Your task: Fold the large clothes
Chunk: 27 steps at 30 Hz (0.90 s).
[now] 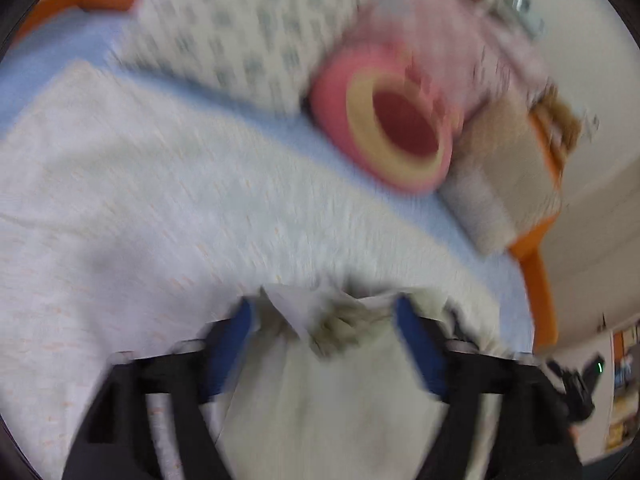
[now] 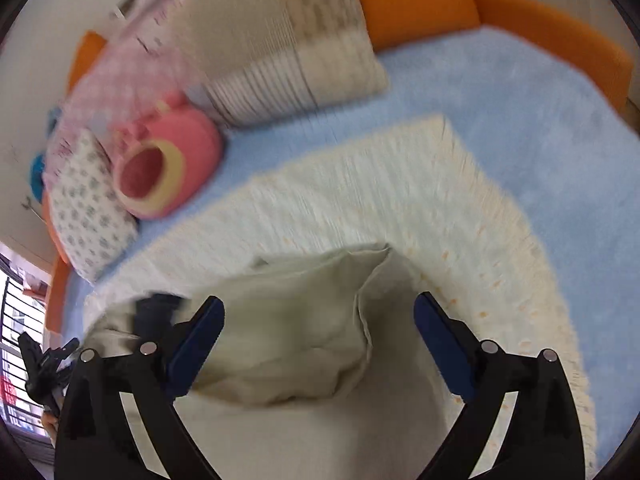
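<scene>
Cream fabric, the large garment [image 2: 304,216], lies spread over a pale blue bed cover [image 2: 520,112], its far edge running in a curve across both views and a folded-over corner of plain off-white cloth [image 2: 304,328] bunched near the cameras. No box, basket or bin shows in either view; the nearest thing to a container is the orange bed surround [image 2: 560,28], which walls in the blue cover and the pile of cushions at its head. That pile holds a dotted pillow [image 1: 240,28], a pink round cushion [image 1: 384,120] with a yellow ring and a red centre, a striped beige pillow [image 2: 288,60] and a pale pink cloth [image 1: 452,40] draped over them. Left gripper [image 1: 324,320] stands released, its blue pads wide apart with a crumpled corner of cloth lying loose between them, not pinched. Right gripper [image 2: 320,320] is likewise spread wide over the bunched fold, neither pad pressing it. Motion blur smears both views, so the weave and the small orange flecks on the garment are hard to read. Near edges of the garment are cut off by the gripper frames, and the dark object [image 2: 156,312] beside the right gripper's left pad is too blurred to name.
</scene>
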Each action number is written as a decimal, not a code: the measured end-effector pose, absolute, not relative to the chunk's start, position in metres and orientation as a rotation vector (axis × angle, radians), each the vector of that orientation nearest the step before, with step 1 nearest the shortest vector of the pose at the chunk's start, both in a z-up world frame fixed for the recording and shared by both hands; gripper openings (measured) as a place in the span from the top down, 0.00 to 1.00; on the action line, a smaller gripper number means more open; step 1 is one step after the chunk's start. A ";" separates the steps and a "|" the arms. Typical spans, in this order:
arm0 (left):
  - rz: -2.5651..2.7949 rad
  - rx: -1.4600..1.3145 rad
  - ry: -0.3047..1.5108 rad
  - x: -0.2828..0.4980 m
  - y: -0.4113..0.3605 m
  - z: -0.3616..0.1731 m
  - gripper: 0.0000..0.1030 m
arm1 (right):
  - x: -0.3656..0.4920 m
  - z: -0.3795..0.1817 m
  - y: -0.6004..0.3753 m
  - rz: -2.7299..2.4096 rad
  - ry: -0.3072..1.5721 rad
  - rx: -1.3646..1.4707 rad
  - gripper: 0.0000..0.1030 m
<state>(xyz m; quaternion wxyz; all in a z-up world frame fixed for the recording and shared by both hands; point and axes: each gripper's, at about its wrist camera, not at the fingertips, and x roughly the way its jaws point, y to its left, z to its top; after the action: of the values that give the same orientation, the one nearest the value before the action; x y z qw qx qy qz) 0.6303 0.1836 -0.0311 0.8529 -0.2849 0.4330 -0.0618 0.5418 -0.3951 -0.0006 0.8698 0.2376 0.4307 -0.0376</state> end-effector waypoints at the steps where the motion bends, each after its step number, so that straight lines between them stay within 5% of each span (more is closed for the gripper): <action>1: -0.153 -0.620 0.861 0.619 0.189 -0.010 0.18 | 0.531 0.022 -0.388 -0.054 0.856 0.468 0.08; 7: -0.381 -0.501 0.759 0.551 0.135 0.069 0.11 | 0.475 0.086 -0.301 0.112 0.724 0.252 0.09; 12: -0.406 -0.257 0.847 0.497 0.046 0.033 0.11 | 0.438 0.040 -0.213 0.135 0.815 0.022 0.59; 14: -0.389 -0.179 0.931 0.490 0.016 -0.013 0.12 | 0.438 0.005 -0.191 0.185 0.889 0.042 0.66; 19: -0.333 -0.159 1.068 0.509 -0.012 -0.096 0.19 | 0.468 -0.059 -0.163 0.221 0.977 0.100 0.68; 27: -0.154 -0.042 1.089 0.558 -0.027 -0.148 0.08 | 0.553 -0.139 -0.161 0.033 1.063 0.032 0.69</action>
<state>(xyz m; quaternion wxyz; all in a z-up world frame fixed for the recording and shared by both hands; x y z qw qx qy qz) 0.5582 -0.0266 -0.1483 0.8525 -0.0197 0.5172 -0.0731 0.5527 -0.1609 -0.1391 0.8618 0.0152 0.5068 0.0157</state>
